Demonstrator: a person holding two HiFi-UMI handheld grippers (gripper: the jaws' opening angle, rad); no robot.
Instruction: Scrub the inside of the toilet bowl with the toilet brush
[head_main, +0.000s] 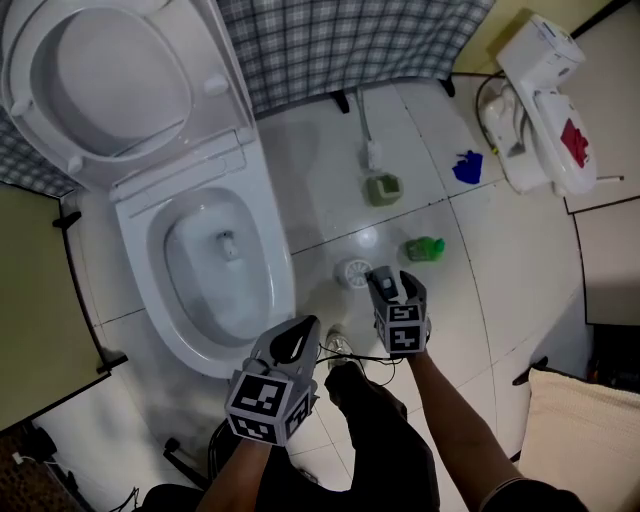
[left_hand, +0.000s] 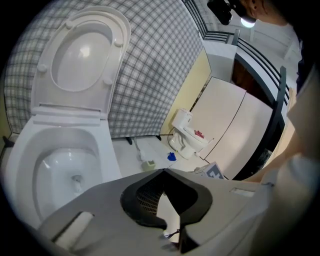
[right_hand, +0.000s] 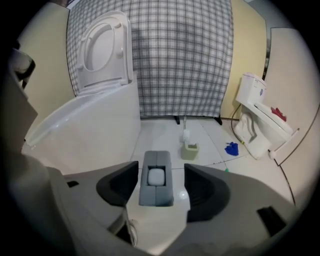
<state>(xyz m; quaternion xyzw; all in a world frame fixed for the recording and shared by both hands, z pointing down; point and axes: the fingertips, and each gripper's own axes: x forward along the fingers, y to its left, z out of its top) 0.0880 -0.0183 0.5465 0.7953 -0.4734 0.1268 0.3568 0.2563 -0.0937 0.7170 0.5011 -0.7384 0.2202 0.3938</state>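
Observation:
The white toilet (head_main: 283, 285) stands at the left with its lid and seat raised; its bowl (left_hand: 60, 167) holds a little water. My right gripper (head_main: 384, 282) hangs open over the floor, beside a round white base (head_main: 353, 272). In the right gripper view a grey upright piece with a white insert (right_hand: 156, 192) stands between the jaws of the right gripper (right_hand: 161, 170), with a gap on each side. Whether it is the brush's handle I cannot tell. My left gripper (head_main: 297, 341) is shut and empty by the bowl's front rim, and its tips (left_hand: 163, 171) meet.
A green cup with a white-handled tool (head_main: 382, 187) stands on the tiles farther back, with a small green object (head_main: 425, 248) and a blue scrap (head_main: 467, 167) to its right. A second small white toilet (head_main: 545, 100) lies at the far right. A checked curtain (head_main: 340, 40) hangs behind.

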